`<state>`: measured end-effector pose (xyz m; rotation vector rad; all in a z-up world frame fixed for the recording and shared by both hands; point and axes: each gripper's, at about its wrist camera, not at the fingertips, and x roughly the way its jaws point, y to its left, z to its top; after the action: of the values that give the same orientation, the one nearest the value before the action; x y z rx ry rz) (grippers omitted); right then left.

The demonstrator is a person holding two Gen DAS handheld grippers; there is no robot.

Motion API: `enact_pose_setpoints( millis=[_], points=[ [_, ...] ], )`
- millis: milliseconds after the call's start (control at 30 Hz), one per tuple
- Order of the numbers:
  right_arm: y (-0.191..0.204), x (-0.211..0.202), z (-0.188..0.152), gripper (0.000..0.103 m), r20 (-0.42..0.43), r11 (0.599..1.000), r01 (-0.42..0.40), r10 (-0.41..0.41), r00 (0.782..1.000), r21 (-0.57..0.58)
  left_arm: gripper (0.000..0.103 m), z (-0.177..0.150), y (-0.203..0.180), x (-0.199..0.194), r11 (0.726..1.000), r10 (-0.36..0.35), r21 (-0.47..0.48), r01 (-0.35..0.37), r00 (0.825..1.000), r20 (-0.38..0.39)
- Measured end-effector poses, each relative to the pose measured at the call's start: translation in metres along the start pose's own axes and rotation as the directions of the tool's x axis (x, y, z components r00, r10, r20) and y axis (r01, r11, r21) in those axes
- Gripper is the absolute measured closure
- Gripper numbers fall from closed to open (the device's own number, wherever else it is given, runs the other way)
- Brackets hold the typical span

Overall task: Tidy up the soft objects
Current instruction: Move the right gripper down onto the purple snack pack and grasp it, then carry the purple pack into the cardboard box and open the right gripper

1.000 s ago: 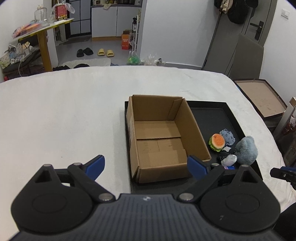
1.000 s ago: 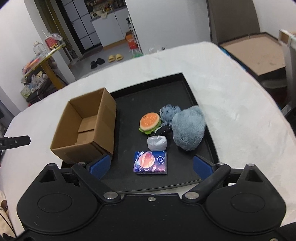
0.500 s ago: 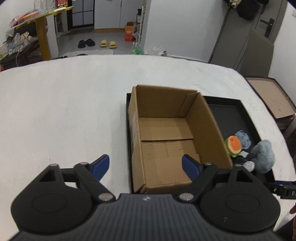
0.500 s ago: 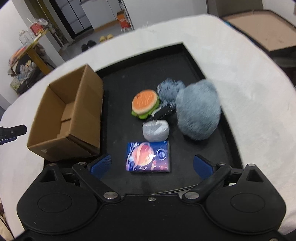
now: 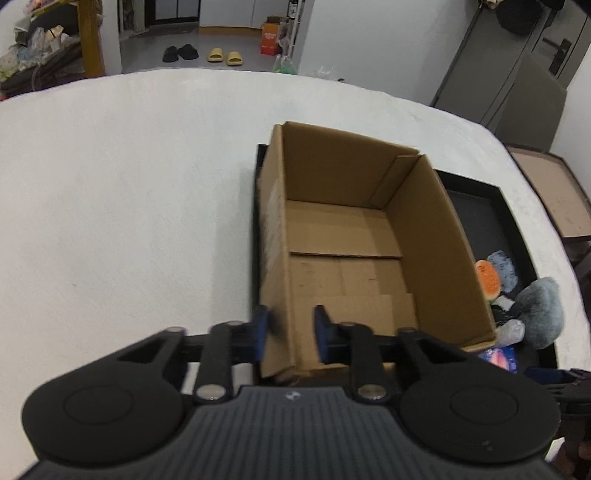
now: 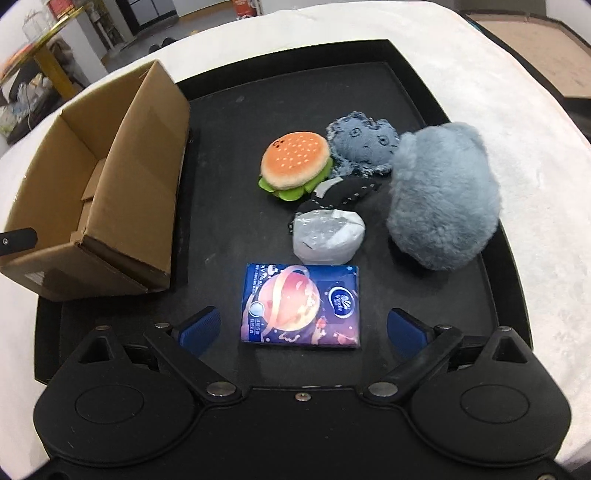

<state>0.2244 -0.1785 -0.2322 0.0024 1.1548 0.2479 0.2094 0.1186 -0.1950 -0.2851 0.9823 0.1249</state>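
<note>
Even indoor light falls from overhead, bright on the white table (image 5: 129, 203). Shadows are soft and short beside the box (image 6: 122, 192). The tray (image 6: 221, 122) shows faint glare. Fisheye bending curves the edges and darkens the corners; the left view is slightly motion-blurred.

White walls; grey floor (image 5: 229, 37) with two pairs of slippers (image 5: 201, 54); yellow-legged table (image 5: 90, 35) left; grey door (image 5: 491, 55) right.
</note>
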Motion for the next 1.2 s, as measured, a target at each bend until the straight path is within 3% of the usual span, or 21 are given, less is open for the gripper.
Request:
enact_pose_setpoints(
  millis=[100,333,400,467,767,1200],
  points=[
    [0.006,0.003,-0.002,0.006,0.021,0.998,0.05,-0.049,0.999,-0.029,0.09,-0.002,0.0,0.002,1.0,0.026,0.006,-0.026,1.0,0.0],
    [0.015,0.012,-0.002,0.007,-0.002,0.997,0.056,-0.056,0.998,-0.06,0.09,-0.006,0.003,-0.003,1.0,0.021,-0.003,-0.021,1.0,-0.007],
    [0.023,0.019,-0.003,0.015,-0.012,0.995,0.058,-0.059,0.998,-0.077,0.09,-0.006,0.005,-0.005,1.0,0.017,-0.014,-0.018,1.0,-0.013],
    [0.027,0.021,-0.004,0.031,-0.007,0.992,0.084,-0.085,0.996,-0.09,0.09,-0.006,0.005,-0.006,1.0,0.018,-0.015,-0.019,1.0,-0.014],
    [0.022,0.002,-0.005,0.032,0.032,0.998,0.038,-0.037,0.999,-0.042,0.091,-0.013,0.008,-0.017,0.999,0.011,-0.042,-0.012,1.0,-0.026],
    [0.05,-0.078,0.021,0.032,0.159,0.993,-0.073,0.086,0.984,-0.088,0.093,-0.018,0.003,-0.022,0.999,0.023,-0.038,-0.024,0.999,-0.025]
  ],
)
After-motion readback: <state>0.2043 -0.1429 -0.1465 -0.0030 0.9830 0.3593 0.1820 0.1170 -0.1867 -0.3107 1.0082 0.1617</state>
